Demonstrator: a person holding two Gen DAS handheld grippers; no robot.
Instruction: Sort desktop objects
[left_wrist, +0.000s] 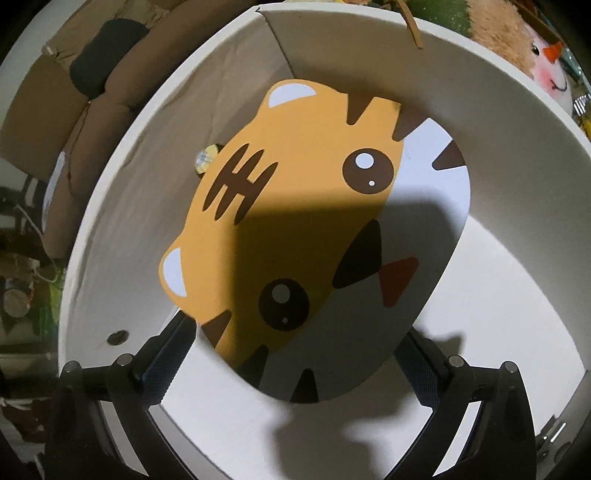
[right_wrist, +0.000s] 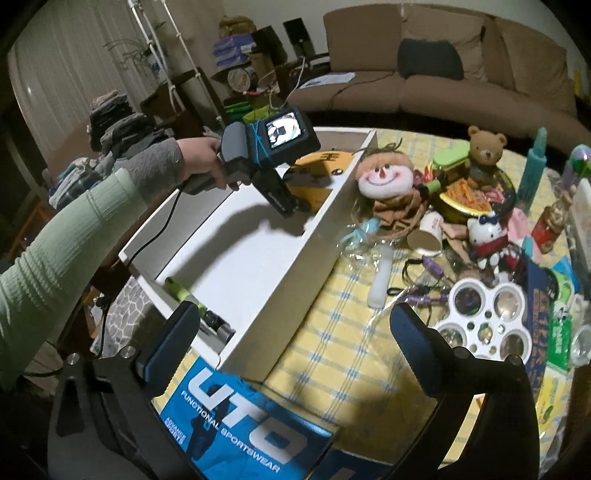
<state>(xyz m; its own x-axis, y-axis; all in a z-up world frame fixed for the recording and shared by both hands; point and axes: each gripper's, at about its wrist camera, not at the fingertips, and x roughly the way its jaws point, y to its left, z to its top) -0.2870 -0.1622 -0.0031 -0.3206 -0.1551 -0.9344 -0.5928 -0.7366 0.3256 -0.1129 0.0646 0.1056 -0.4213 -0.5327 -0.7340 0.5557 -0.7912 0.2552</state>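
White box (left_wrist: 480, 295) holds tiger card (left_wrist: 295, 229) between left gripper (left_wrist: 295, 373).

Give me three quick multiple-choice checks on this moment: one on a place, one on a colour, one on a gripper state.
1. Where is the tiger-face card?
A. inside the white box
B. on the sofa
C. under the paint palette

2. What colour is the tablecloth?
A. plain red
B. yellow with blue and white checks
C. black

3. How is the right gripper?
A. shut on a cup
B. shut on the tiger card
C. open, holding nothing

Answers: A, box walls surround the card; B, checks show beside the box; C, its fingers stand wide apart over the table.
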